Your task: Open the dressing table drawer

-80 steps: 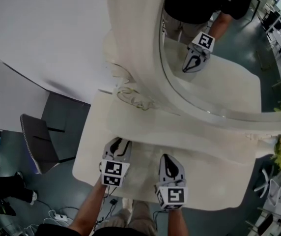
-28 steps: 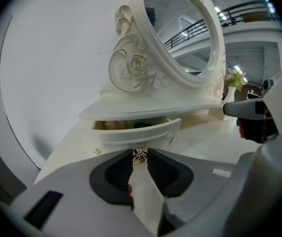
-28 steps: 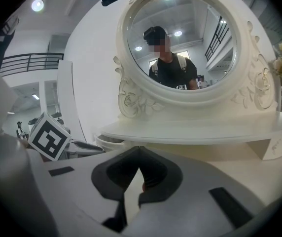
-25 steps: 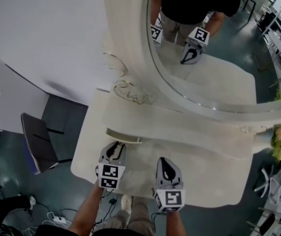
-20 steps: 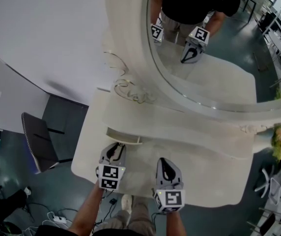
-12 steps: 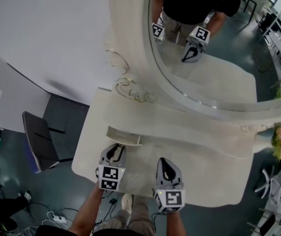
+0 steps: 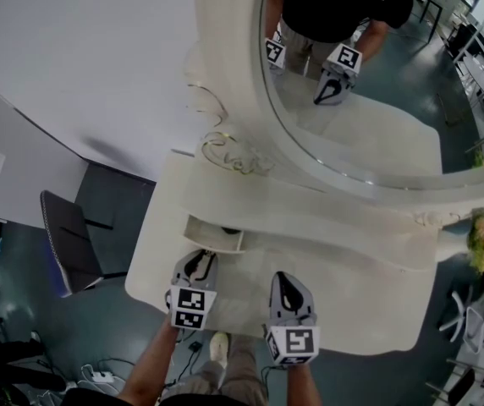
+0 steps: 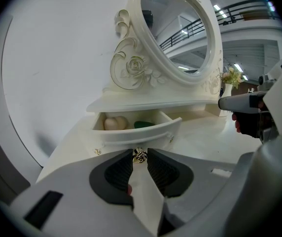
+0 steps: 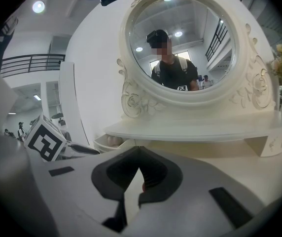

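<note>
The cream dressing table (image 7: 369,307) has a small left drawer (image 7: 213,233) under its raised shelf, pulled partly out. In the left gripper view the drawer (image 8: 136,130) shows a pale round thing (image 8: 112,123) and a green thing (image 8: 142,124) inside. My left gripper (image 7: 201,259) is right at the drawer front, and its jaw tips (image 8: 140,154) are closed on the small brass knob (image 8: 140,157). To its right, my right gripper (image 7: 286,286) hovers over the tabletop, shut (image 9: 139,149) with nothing in it.
A large oval mirror (image 7: 352,83) in a carved frame rises behind the shelf and reflects the person and both grippers. A second small drawer (image 9: 278,144) sits at the right end. Flowers (image 7: 483,244) stand at the table's right; a dark chair (image 7: 64,244) is on the left.
The left drawer was flush three seconds ago and now stands out from under the shelf. Over the last second it came out a little more. Both grippers have barely moved.
</note>
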`<state>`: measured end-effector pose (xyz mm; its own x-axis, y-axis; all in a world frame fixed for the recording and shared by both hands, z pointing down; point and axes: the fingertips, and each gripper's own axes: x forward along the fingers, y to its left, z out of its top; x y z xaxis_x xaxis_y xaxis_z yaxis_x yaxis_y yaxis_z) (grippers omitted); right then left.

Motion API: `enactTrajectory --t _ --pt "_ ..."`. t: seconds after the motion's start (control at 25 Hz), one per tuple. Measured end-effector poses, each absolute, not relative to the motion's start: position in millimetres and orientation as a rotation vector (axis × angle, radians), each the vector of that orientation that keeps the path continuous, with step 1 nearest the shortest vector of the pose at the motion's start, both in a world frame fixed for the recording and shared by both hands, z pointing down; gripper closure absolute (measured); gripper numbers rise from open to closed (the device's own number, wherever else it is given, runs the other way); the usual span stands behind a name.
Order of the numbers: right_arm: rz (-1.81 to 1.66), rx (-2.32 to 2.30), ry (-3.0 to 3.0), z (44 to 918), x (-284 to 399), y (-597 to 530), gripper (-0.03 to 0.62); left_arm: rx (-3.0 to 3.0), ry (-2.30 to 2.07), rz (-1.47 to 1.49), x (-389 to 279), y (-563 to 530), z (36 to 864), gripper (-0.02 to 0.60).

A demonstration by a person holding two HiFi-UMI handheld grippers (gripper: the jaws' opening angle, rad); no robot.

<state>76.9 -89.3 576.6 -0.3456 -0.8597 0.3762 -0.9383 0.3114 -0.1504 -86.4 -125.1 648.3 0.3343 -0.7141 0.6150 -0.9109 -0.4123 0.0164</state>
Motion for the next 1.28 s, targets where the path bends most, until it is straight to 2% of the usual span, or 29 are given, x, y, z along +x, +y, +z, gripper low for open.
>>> enactTrajectory --t 1.28 --pt "0.507 1.671 -2.347 568.3 77.3 -82.5 0.595 2.244 -1.439 0.771 -89.1 -111.3 649.9 0.489"
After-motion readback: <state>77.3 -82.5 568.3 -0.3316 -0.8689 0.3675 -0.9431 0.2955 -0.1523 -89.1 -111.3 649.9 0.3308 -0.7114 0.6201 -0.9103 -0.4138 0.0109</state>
